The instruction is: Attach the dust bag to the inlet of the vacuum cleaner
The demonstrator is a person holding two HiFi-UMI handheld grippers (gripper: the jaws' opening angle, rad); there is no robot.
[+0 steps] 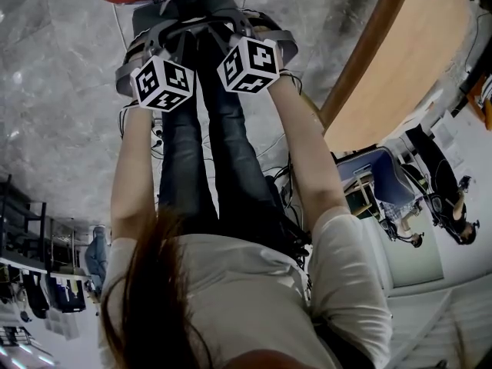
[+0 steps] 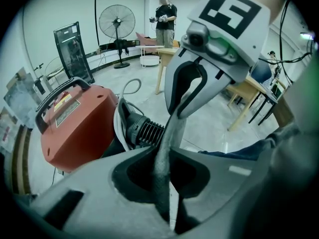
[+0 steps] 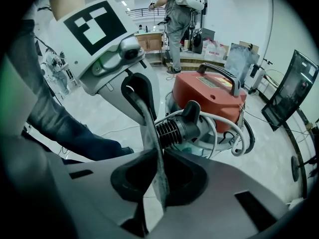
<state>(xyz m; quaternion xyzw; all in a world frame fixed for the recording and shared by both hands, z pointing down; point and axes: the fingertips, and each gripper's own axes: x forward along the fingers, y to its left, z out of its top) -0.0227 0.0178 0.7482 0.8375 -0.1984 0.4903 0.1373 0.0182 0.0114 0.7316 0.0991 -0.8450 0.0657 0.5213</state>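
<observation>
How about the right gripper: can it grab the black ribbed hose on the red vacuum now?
Probably not. The right gripper is shut on the grey dust bag, shared with the left gripper. The ribbed hose lies close ahead, unblocked, but the jaws are full.

Nothing readable here tbh; the red vacuum cleaner (image 2: 79,133) has a label (image 2: 67,114) on its top, but the print's way too small and blurry to make out.

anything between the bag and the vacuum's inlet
Nothing visible stands between. The left gripper and right gripper are shut on the bag, in front of the black ribbed fitting on the vacuum. A white hose loops round it, not across.
</observation>
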